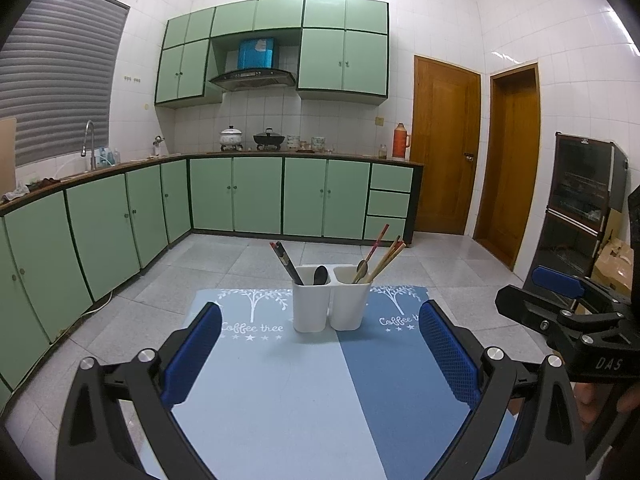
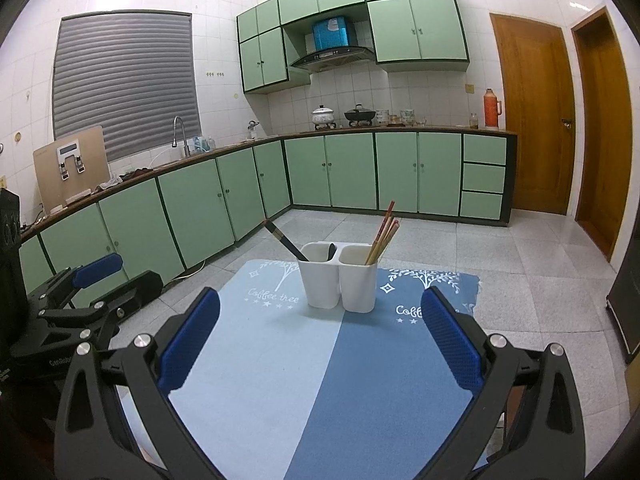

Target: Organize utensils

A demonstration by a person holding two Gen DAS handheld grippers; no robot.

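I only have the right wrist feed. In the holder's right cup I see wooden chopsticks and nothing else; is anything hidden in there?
Observer: Yes. The left wrist view shows a metal spoon in the right cup, leaning beside the wooden chopsticks.
Operator: And the dark thing in the left cup?
Observer: It is a dark spoon, bowl up, next to the black chopsticks in the left cup.
Operator: Where is my gripper from the other side?
Observer: The right gripper sits off the right edge of the mat, level with the holder; the left gripper is open and empty.
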